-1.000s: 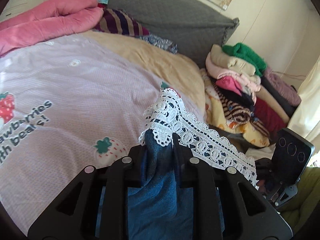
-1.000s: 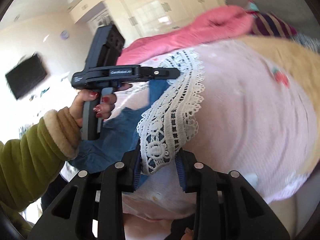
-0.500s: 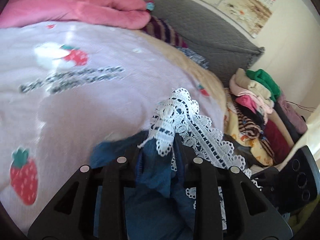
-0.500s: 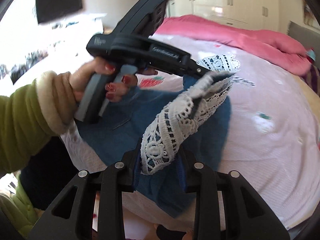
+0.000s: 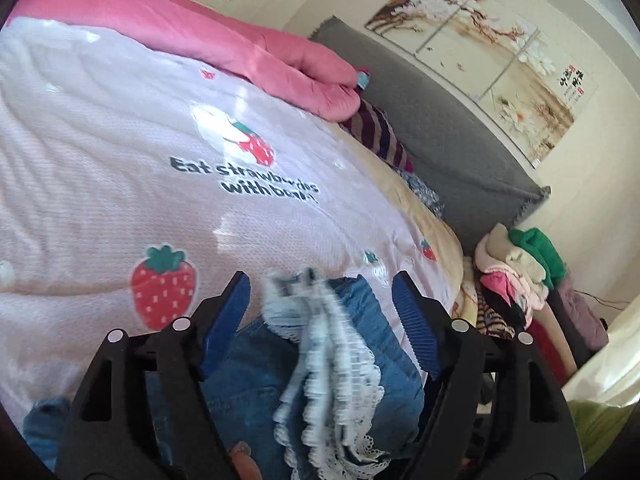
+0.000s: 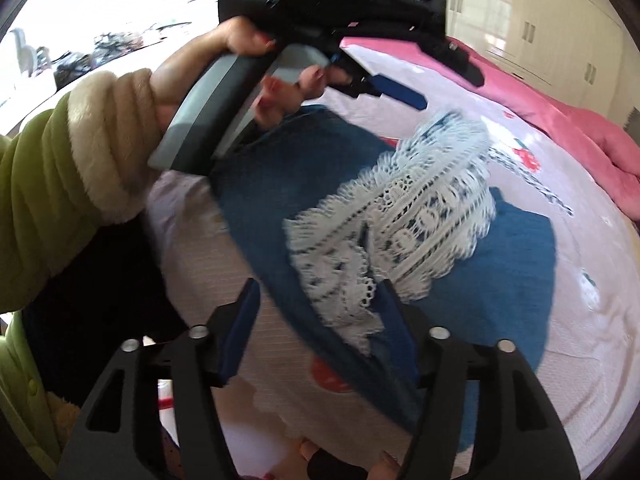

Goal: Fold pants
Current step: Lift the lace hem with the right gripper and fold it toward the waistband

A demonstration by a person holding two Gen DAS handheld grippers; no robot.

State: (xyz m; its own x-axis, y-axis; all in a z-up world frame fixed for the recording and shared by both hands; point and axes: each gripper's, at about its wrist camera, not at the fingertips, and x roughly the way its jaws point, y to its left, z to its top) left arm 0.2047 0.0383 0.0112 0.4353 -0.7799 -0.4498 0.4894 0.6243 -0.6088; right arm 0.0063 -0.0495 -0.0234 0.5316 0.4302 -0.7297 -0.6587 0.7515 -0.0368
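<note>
The blue denim pants point(image 6: 500, 264) with white lace hems point(image 6: 404, 232) lie folded on the pink strawberry bedspread point(image 5: 100, 184). In the left wrist view the denim point(image 5: 376, 364) and blurred lace point(image 5: 320, 344) lie loose between the open jaws of my left gripper point(image 5: 322, 300). My right gripper point(image 6: 318, 300) is open too, its jaws either side of the lace edge, not pinching it. The left gripper point(image 6: 396, 92) also shows in the right wrist view, held in a hand just above the pants' far edge.
A pink duvet point(image 5: 200, 28) lies along the far side of the bed. A grey headboard point(image 5: 440, 136) stands behind. A pile of folded clothes point(image 5: 520, 280) sits to the right of the bed. The person's green sleeve point(image 6: 36, 184) is at the left.
Both grippers have opened and let go of the lace hems. The pants have dropped onto the bedspread, folded over. Both grippers have shifted toward the bed.
</note>
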